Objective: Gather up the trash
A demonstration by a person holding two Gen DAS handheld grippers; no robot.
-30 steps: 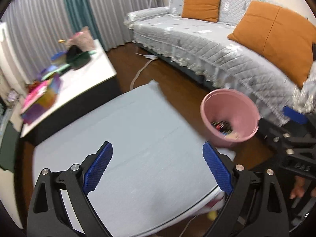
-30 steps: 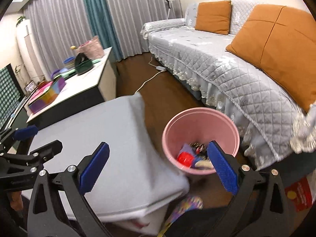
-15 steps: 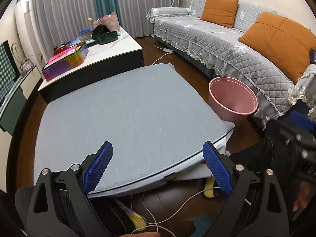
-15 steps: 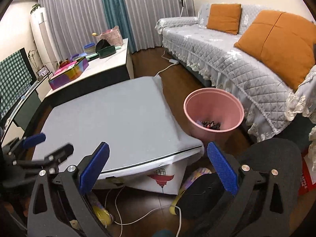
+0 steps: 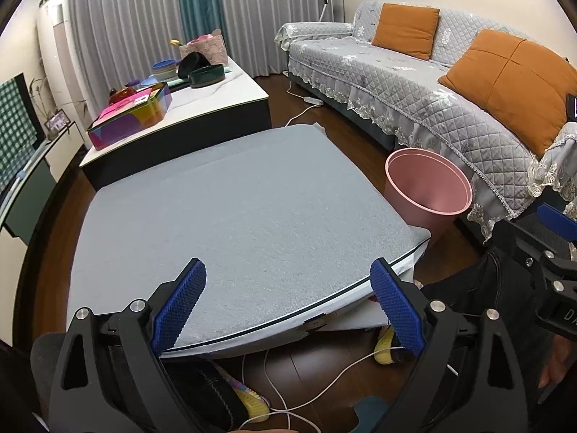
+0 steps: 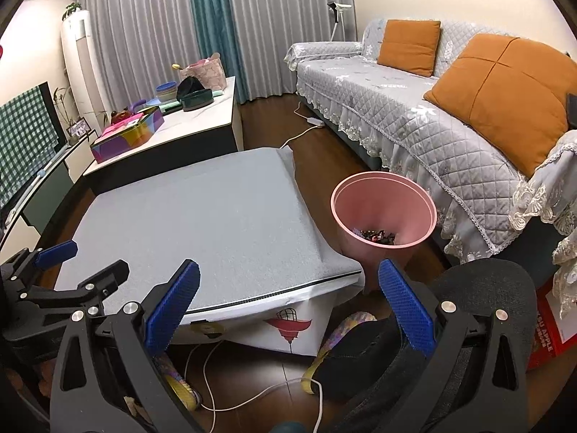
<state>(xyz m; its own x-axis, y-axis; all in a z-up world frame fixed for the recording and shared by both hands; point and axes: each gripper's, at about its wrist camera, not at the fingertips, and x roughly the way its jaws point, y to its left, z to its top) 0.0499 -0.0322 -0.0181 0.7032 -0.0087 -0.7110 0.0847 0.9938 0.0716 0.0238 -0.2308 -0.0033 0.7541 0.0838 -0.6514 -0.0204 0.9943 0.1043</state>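
Both the left gripper [image 5: 285,303] and right gripper [image 6: 288,303] are hanging wide open and empty over the grey table [image 6: 202,223]; trash is lying in the pink bin [image 6: 384,213], so they're best scanning for leftovers

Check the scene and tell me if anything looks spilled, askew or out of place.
Nothing looks spilled. The pink bin stands upright on the floor beside the grey-covered table, with trash in its bottom. The table's grey cover shows nothing lying on it. A white cable trails loose across the floor near the shoes. Both tools hang open, holding nothing.

Grey quilted sofa [image 5: 414,83] — dark wood floor [image 5: 346,133], grey curtains [image 5: 137,18].
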